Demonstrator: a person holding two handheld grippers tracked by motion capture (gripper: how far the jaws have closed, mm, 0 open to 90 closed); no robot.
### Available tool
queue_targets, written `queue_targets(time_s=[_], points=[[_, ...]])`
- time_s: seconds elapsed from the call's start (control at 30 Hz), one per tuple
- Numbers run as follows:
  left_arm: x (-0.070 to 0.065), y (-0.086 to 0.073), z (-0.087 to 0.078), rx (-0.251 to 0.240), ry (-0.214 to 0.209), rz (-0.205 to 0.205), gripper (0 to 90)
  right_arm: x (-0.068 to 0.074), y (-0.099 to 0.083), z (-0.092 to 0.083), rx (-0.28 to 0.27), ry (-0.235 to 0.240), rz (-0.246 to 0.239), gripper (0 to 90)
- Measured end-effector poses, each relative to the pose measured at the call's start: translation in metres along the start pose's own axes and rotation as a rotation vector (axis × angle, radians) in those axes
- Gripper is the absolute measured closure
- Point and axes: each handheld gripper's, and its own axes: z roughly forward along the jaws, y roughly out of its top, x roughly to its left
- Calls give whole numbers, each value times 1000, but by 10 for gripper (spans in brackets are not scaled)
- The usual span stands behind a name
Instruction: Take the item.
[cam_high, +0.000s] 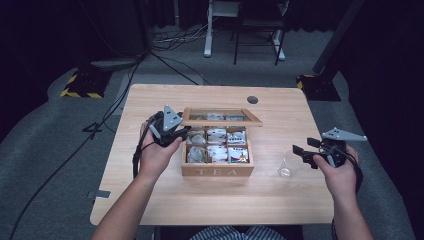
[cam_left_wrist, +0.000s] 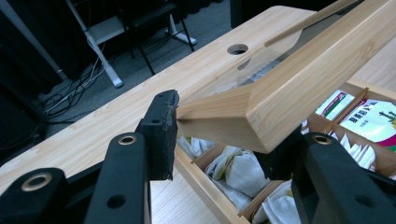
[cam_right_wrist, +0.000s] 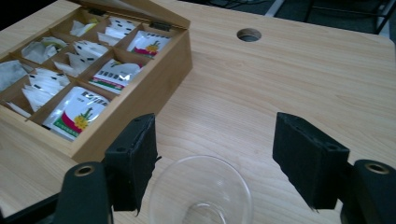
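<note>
Lid of wooden glass-paned tea box, mid-bench, pinched at its corner by our left gripper. Right gripper spread, empty, over clear glass cup. We'd keep the lid steady and fully raised, then pick a sachet cleanly.

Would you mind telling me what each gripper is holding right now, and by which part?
The left gripper clamps the tea box's lid by its front corner, holding it raised. The right gripper is open, holding nothing, just above the glass cup.
</note>
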Motion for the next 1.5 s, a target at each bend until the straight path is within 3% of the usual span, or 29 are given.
queue_targets(time_s=[0.2,0.63,0.8,0.87,1.07,1.27,1.37,1.5], points=[[0,-1,0,-1,0,-1,542,24,9,9,-1,54,-40,324],[5,4,1,2,-15,9,542,87,26,46,-14,199,-109,304],[7,3,1,3,-33,5,533,109,31,62,-30,211,-120,286],[7,4,2,2,-36,1,530,115,33,69,-23,229,-128,350],[7,4,2,4,-38,1,529,138,36,87,-8,250,-164,378],[7,4,3,5,-38,9,525,150,41,97,29,257,-186,413],[6,3,3,7,-32,9,525,154,41,102,29,248,-156,428],[6,2,3,9,-36,5,521,164,42,110,43,252,-152,434]])
